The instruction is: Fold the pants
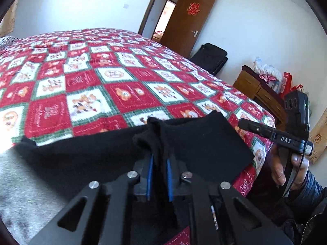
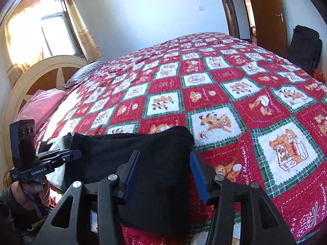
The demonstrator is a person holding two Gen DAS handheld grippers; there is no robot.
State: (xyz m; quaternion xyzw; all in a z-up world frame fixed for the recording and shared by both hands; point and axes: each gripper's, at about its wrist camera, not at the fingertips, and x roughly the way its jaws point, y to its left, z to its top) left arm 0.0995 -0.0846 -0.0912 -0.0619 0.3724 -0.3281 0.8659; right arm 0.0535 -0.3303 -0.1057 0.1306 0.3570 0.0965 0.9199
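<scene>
1. The black pants (image 2: 130,163) are seen lying folded at the near edge of the bed (image 2: 224,94).
2. A bunched fold of the pants is clenched between the blue pads of the left gripper (image 1: 159,161).
3. The right gripper (image 2: 165,175) is held released, its pads apart over the pants' right end, nothing grasped.

- A home bedroom: a wide bed under a red, white and green checked cartoon quilt (image 2: 224,94).
- Cream arched headboard (image 2: 40,71) at its head.
- Curtained window (image 2: 55,30) beyond that headboard.
- Brown wooden door (image 1: 188,20) past the bed's far side.
- Wooden drawer cabinet (image 1: 257,94) beside the bed.
</scene>
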